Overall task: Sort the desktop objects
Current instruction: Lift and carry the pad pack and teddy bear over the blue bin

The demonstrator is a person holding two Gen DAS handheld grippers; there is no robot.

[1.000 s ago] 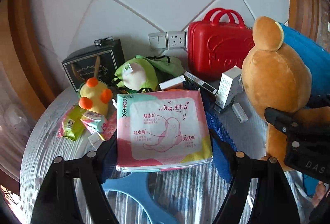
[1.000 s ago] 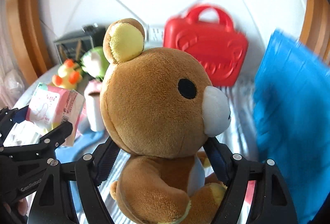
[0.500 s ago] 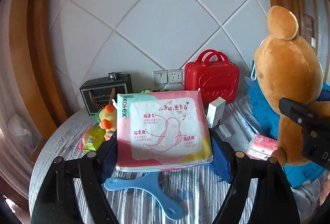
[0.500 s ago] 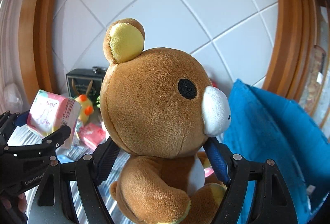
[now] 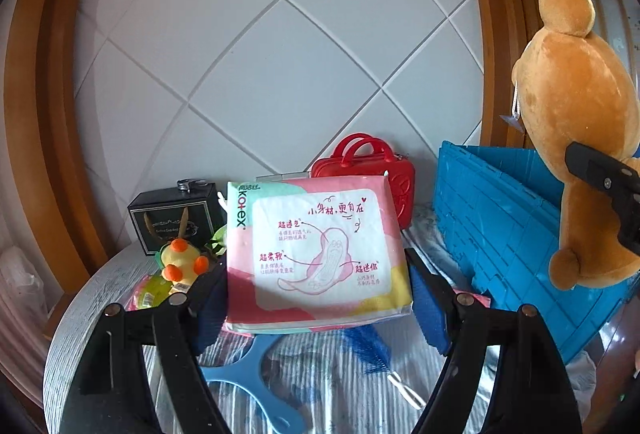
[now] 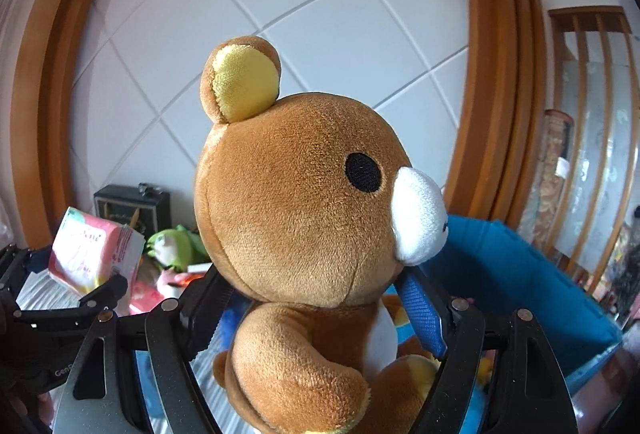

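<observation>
1. A blue crate (image 5: 500, 218) stands at the tabletop's (image 5: 88, 298) right edge.
2. The brown plush bear (image 6: 304, 202) is held upright above the crate, clamped at the neck by the right gripper (image 6: 316, 306), whose jaws press in from both sides.
3. The red case (image 5: 372, 170) sits at the back edge.
4. The pink pad packet (image 5: 316, 250) is raised over the tabletop's middle, squeezed between the left gripper's (image 5: 316, 298) jaws.
5. A black box (image 5: 172, 222) and a yellow duck toy (image 5: 180, 262) sit near the back left edge.
</observation>
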